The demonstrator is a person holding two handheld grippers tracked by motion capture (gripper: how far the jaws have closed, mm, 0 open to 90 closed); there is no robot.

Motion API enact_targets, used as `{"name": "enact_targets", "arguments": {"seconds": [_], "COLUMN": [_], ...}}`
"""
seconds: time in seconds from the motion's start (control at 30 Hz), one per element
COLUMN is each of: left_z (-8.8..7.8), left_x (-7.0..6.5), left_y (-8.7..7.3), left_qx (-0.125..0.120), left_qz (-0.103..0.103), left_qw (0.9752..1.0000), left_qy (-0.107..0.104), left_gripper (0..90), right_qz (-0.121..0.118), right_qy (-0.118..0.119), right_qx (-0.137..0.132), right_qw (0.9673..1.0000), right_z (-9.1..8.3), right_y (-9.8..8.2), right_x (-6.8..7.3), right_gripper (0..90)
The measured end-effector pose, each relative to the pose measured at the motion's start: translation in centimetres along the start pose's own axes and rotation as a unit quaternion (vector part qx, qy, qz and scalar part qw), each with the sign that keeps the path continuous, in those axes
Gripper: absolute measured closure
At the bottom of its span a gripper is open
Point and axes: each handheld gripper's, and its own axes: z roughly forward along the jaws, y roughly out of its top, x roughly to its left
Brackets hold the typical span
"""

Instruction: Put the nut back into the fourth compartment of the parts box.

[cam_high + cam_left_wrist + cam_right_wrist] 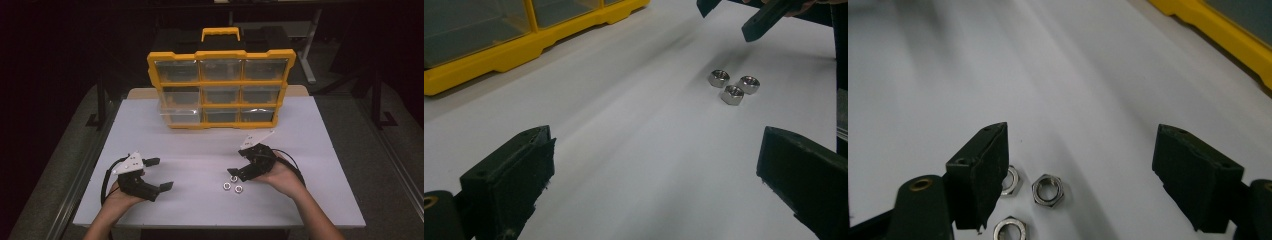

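Our right claw (1080,175) hangs low over the desk (200,145) with its jaws spread wide and nothing between them, just above three steel nuts (1048,190). One nut is partly hidden behind the left jaw in the right gripper view, one lies in the gap, and a third sits at the bottom edge. We judge that we are lining up the first pick, with no nut lifted yet.

Our left claw (162,174) is also open and empty, resting well apart from the nuts (232,184) on the other side of the desk (it seems to be waiting its turn).

Farther back stands the yellow parts box (220,90), upright with its clear drawers facing us. All drawers look shut, though we cannot tell what they hold. So the sorting is at its very start: all three nuts remain loose on the desk.
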Motion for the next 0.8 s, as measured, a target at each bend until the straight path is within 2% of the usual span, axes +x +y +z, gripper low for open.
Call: {"name": "enact_targets", "arguments": {"seconds": [0.03, 0.07, 0.1, 0.17, 0.27, 0.37, 0.43, 0.5, 0.6, 0.67, 0.73, 0.8], "left_z": [0.0, 0.0, 0.0, 0.0, -0.1, 0.0, 0.0, -0.1, -0.1, -0.1, -0.1, -0.1], "left_x": [0.0, 0.0, 0.0, 0.0, -0.1, -0.1, -0.1, -0.1, -0.2, -0.1, -0.1, -0.1], "left_y": [0.0, 0.0, 0.0, 0.0, 0.0, 0.0, 0.0, 0.0, -0.1, -0.1, -0.1, -0.1], "left_qx": [0.000, 0.000, -0.001, -0.003, -0.002, -0.001, -0.002, -0.001, -0.002, -0.001, -0.001, 0.000], "left_qz": [0.000, 0.000, 0.000, 0.001, 0.002, 0.003, 0.001, 0.002, 0.001, 0.002, 0.004, 0.004], "left_qw": [1.0000, 1.0000, 1.0000, 1.0000, 1.0000, 1.0000, 1.0000, 1.0000, 1.0000, 1.0000, 1.0000, 1.0000], "left_qy": [0.000, 0.000, -0.001, 0.000, -0.001, -0.003, -0.003, -0.003, -0.003, -0.003, -0.003, -0.003], "left_gripper": [1.7, 1.8, 1.8, 1.8, 1.9, 1.9, 1.9, 1.9, 1.9, 1.9, 1.9, 1.9], "right_qz": [-0.007, -0.010, -0.010, -0.017, -0.030, -0.027, -0.047, -0.043, -0.060, -0.059, -0.074, -0.075], "right_qy": [0.000, 0.004, 0.004, 0.021, 0.017, 0.031, 0.035, 0.042, 0.043, 0.046, 0.046, 0.047], "right_qx": [0.005, 0.017, 0.017, 0.039, 0.047, 0.056, 0.067, 0.073, 0.076, 0.078, 0.085, 0.087], "right_qw": [1.0000, 0.9998, 0.9998, 0.9989, 0.9983, 0.9976, 0.9960, 0.9955, 0.9944, 0.9941, 0.9926, 0.9923], "right_z": [0.2, 0.4, 0.4, 0.9, 1.2, 1.5, 2.0, 2.3, 2.6, 2.7, 3.1, 3.2], "right_y": [0.0, -0.1, -0.1, -0.3, -0.4, -0.4, -0.6, -0.6, -0.8, -0.8, -0.9, -0.9], "right_x": [0.1, 0.1, 0.1, -0.1, -0.2, -0.2, -0.2, 0.0, -0.1, -0.1, -0.1, -0.1], "right_gripper": [22.9, 28.2, 28.2, 33.0, 35.5, 37.4, 41.5, 45.3, 49.1, 49.9, 53.5, 54.7]}}
